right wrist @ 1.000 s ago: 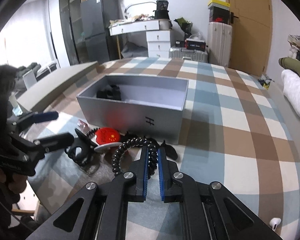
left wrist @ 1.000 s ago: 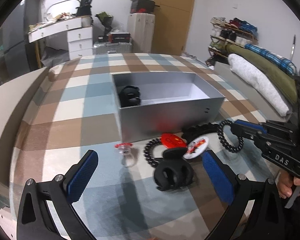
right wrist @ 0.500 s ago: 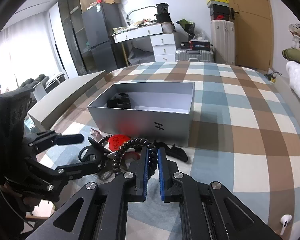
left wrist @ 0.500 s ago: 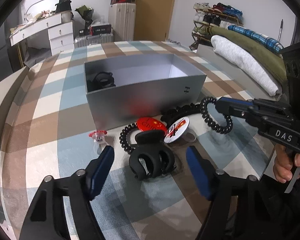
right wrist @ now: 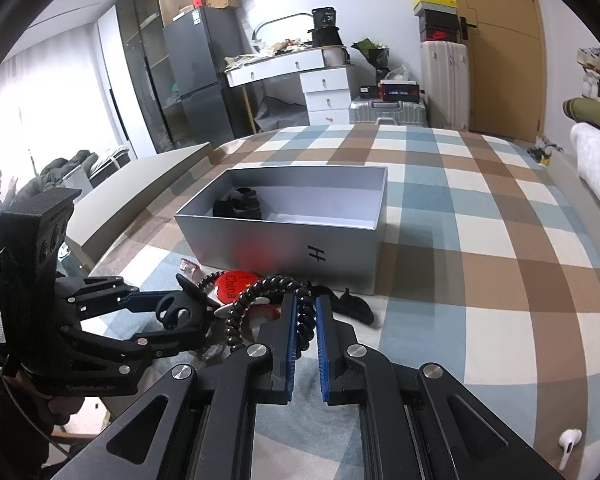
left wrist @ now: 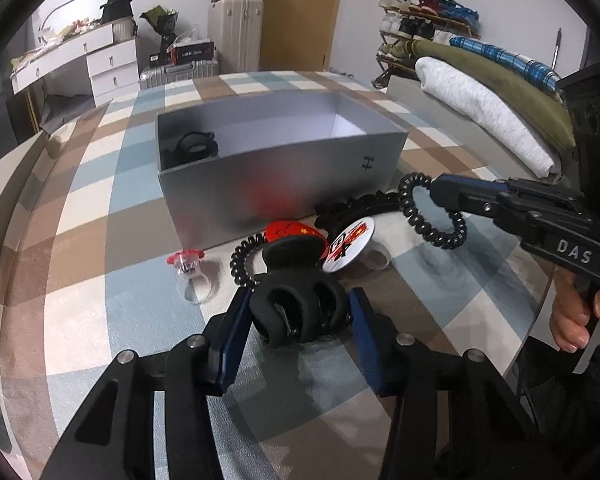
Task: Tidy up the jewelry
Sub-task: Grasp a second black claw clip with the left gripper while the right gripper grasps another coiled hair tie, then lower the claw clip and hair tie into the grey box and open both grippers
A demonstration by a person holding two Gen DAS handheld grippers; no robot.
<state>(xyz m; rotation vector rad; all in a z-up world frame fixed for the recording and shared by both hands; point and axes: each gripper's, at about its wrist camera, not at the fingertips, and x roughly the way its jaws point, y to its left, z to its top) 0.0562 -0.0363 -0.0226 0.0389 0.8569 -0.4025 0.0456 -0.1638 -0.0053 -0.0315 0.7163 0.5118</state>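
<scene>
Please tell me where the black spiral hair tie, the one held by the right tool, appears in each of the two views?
Left wrist view: black spiral hair tie at centre right, hanging from the right tool.
Right wrist view: lower centre, pinched between the blue pads.
Shared landmark: the silver box, directly behind it in both.

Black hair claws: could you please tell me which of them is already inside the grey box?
The smaller hair claw at the left end of the grey box; the bigger claw sits outside on the checked cloth, between the left tool's pads.
</scene>
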